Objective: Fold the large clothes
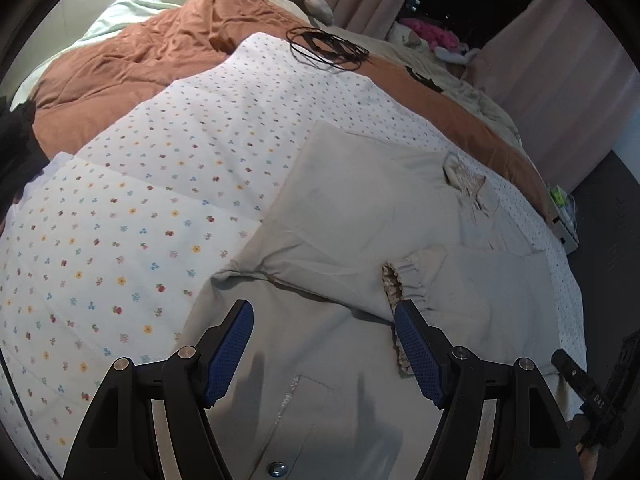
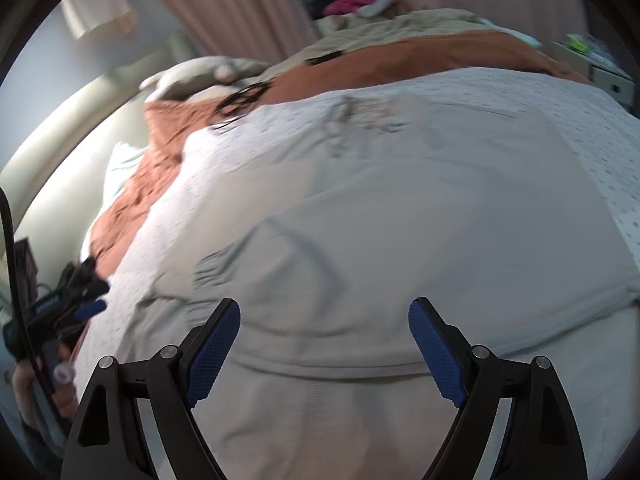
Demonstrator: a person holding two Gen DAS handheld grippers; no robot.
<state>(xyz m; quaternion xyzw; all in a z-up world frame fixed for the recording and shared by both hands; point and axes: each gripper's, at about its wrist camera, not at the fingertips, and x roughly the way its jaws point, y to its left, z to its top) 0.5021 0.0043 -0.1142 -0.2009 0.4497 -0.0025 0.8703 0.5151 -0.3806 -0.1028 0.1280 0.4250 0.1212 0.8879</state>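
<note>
Jacket [image 1: 360,216] lies flat on the bed beneath both grippers; left gripper [image 1: 324,312] and right gripper [image 2: 324,312] gape wide, holding nothing.

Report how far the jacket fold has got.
Done: one sleeve, elastic cuff showing, lies folded across the beige jacket, spread on the floral sheet. In hand: nothing; left gripper and right gripper are open above the fabric. Left: folding the body.

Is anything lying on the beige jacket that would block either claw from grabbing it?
Nothing visible does. The left claw and right claw both hang open over bare beige jacket. The black cord coil lies far off.
</note>
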